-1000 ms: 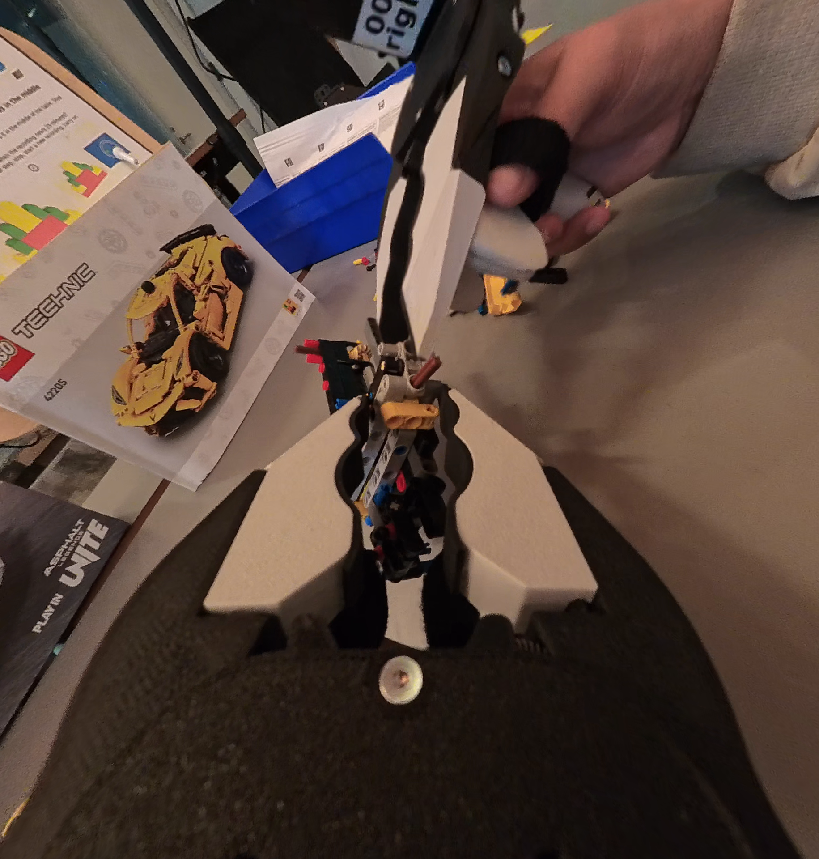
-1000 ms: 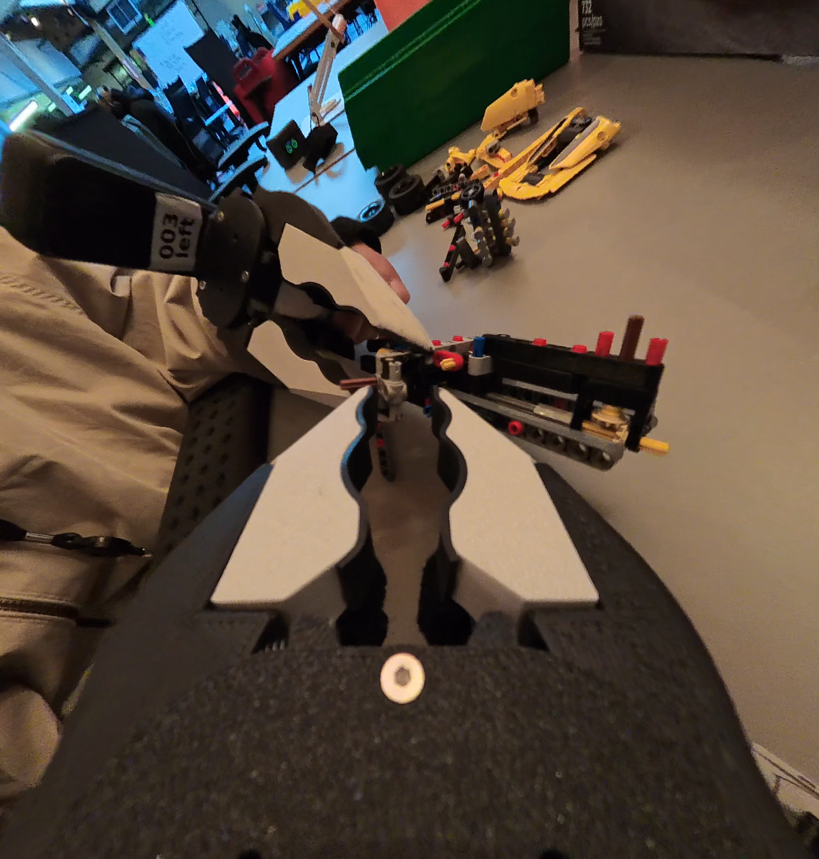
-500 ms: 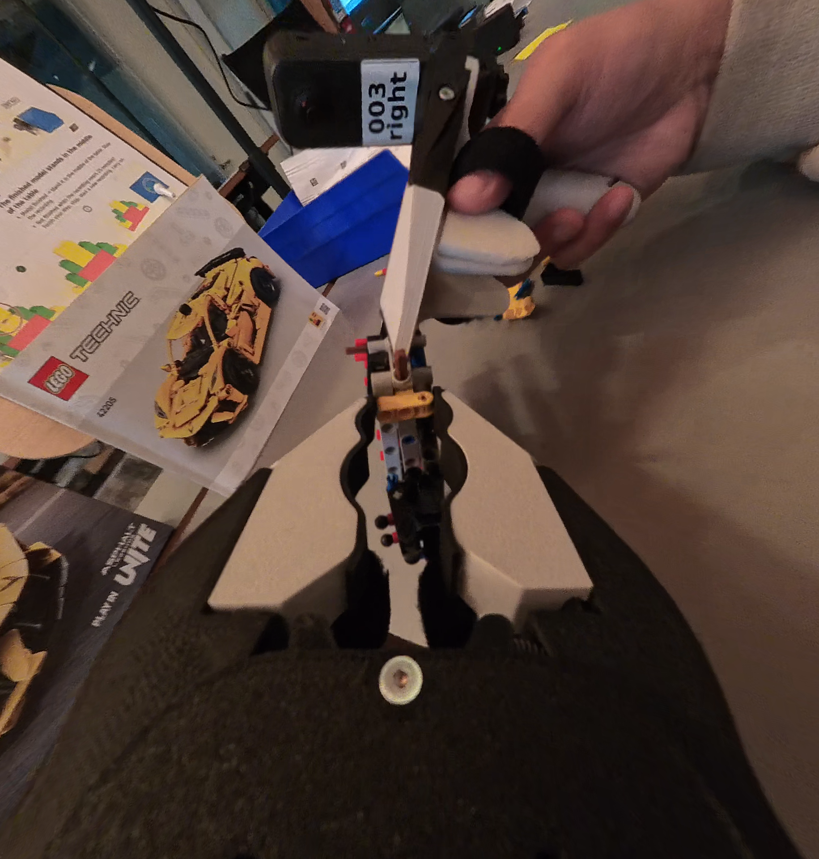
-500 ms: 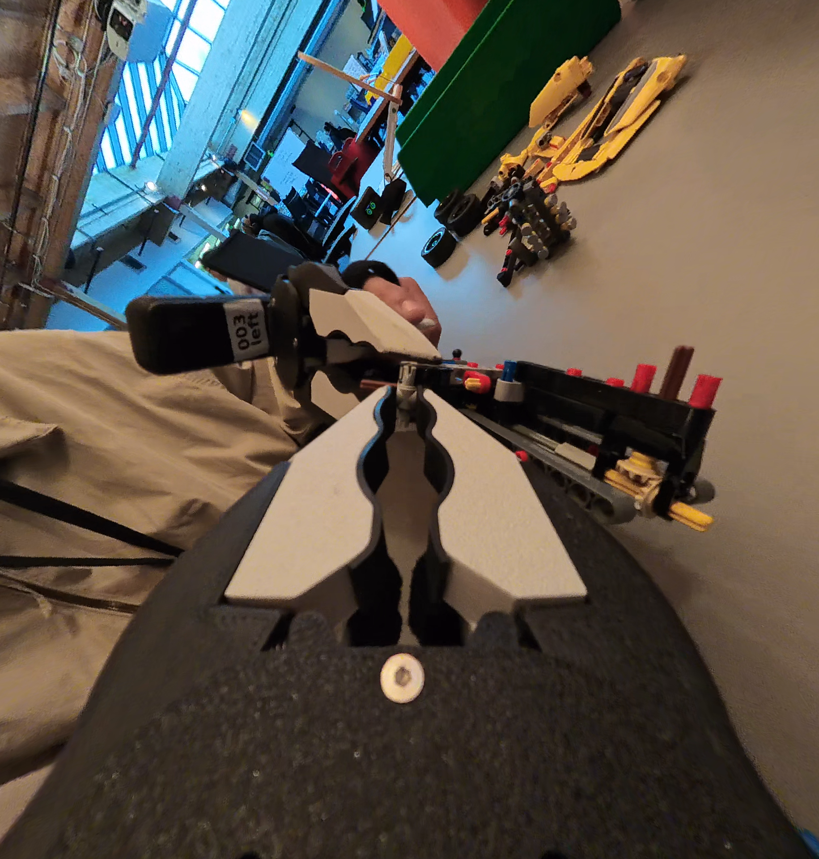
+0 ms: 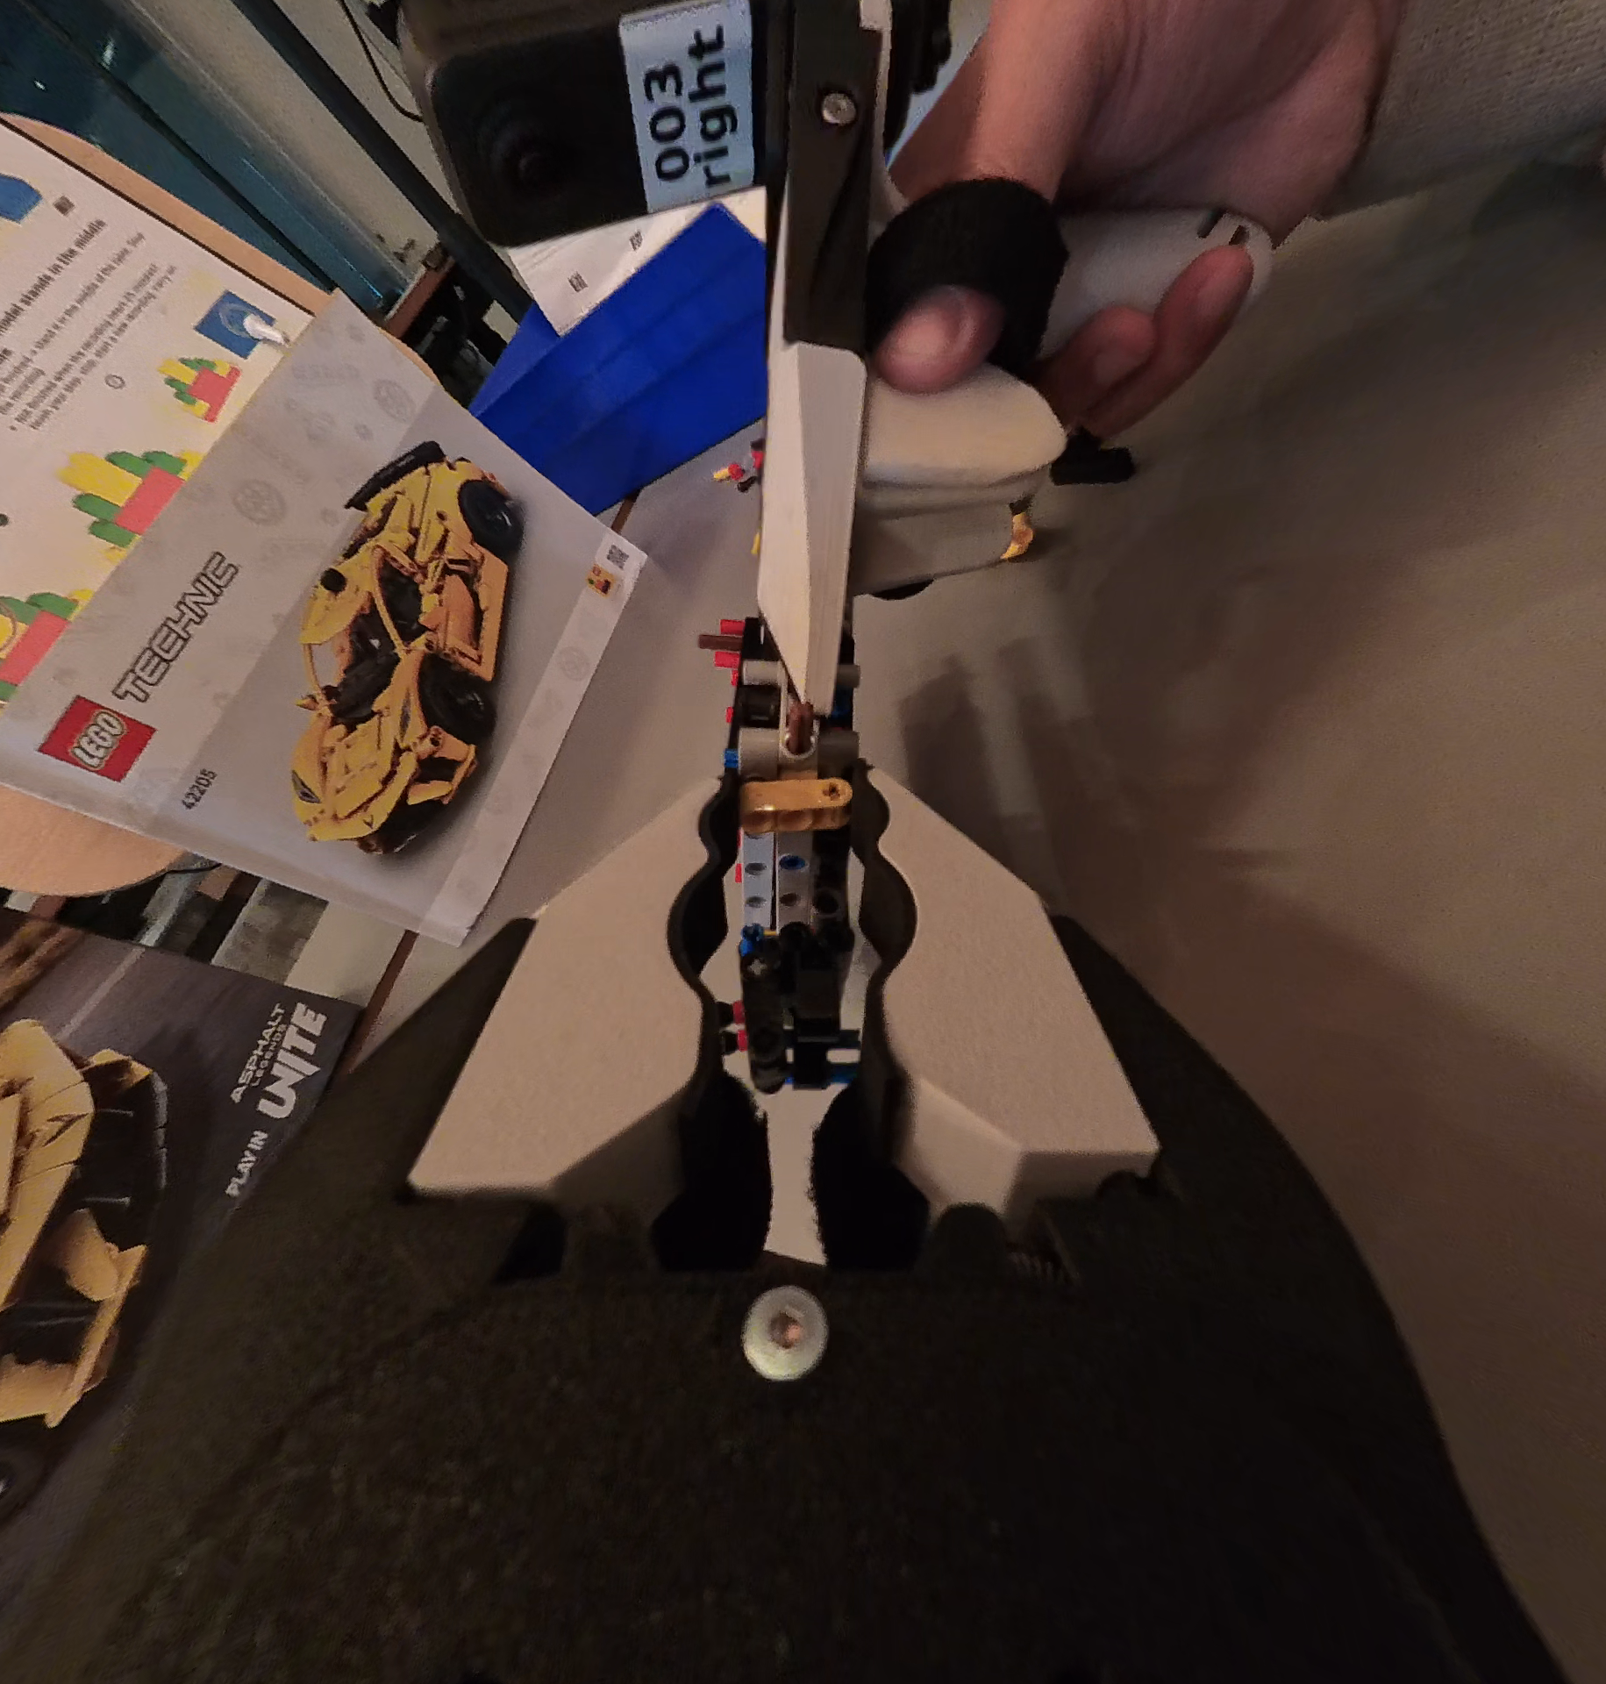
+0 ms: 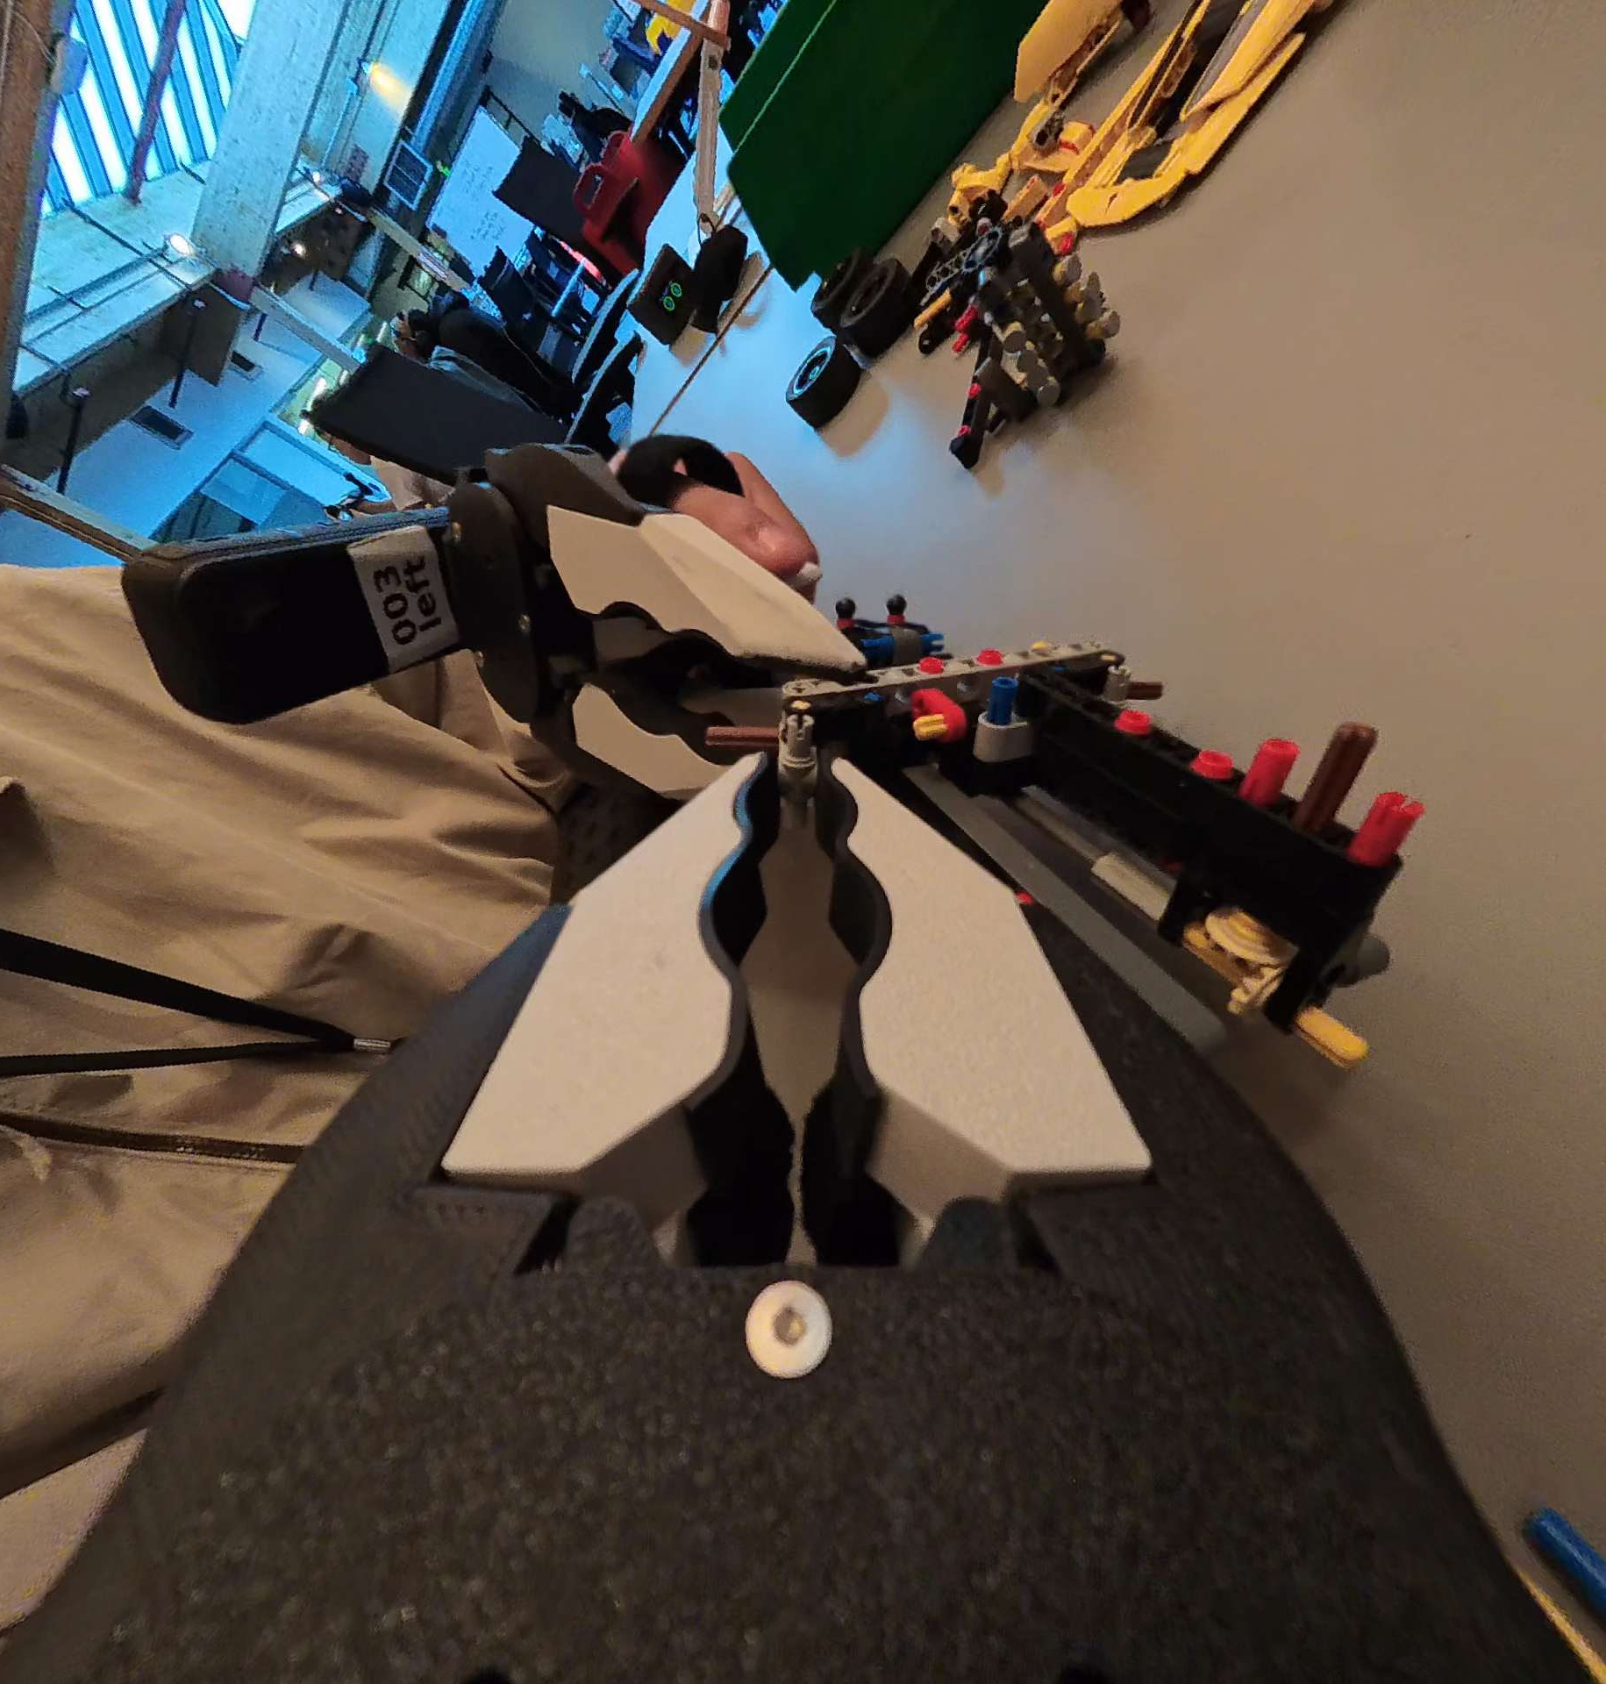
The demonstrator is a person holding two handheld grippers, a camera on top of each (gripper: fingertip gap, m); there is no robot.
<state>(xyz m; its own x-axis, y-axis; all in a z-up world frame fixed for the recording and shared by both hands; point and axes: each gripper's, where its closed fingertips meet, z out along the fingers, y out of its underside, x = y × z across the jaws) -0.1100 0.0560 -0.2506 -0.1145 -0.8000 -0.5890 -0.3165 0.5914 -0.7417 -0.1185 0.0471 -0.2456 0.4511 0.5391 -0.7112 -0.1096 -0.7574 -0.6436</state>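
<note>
My left gripper [image 5: 794, 795] is shut on a long black and grey brick-built chassis [image 5: 792, 920], gripping it by the sides and holding it above the grey table. The chassis carries red, blue and yellow pins and a yellow connector [image 5: 794, 802]. In the right wrist view the chassis [image 6: 1145, 802] sticks out to the right of the left gripper [image 6: 808, 685]. My right gripper [image 6: 797, 775] is shut on a small grey connector [image 6: 794, 749] with a brown axle [image 6: 740, 736] at the chassis end. The right gripper also shows edge-on in the left wrist view [image 5: 806, 694], held by a hand [image 5: 1145, 137].
An instruction booklet picturing a yellow car [image 5: 325, 656], a blue box [image 5: 635, 383] and a dark printed box [image 5: 97, 1185] lie to the left. A green box [image 6: 872, 109], yellow body panels [image 6: 1145, 155], black wheels [image 6: 863, 292] and an engine sub-assembly [image 6: 1027, 319] lie farther off. Left and right tips are no more than a few centimetres apart. Left tips and right tips are each some 20 cm from the engine sub-assembly [image 6: 1027, 319].
The right gripper has turned edge-on and settled on the grey connector at the chassis end. Both grippers have rolled, so the chassis now lies more level across the right wrist view.
</note>
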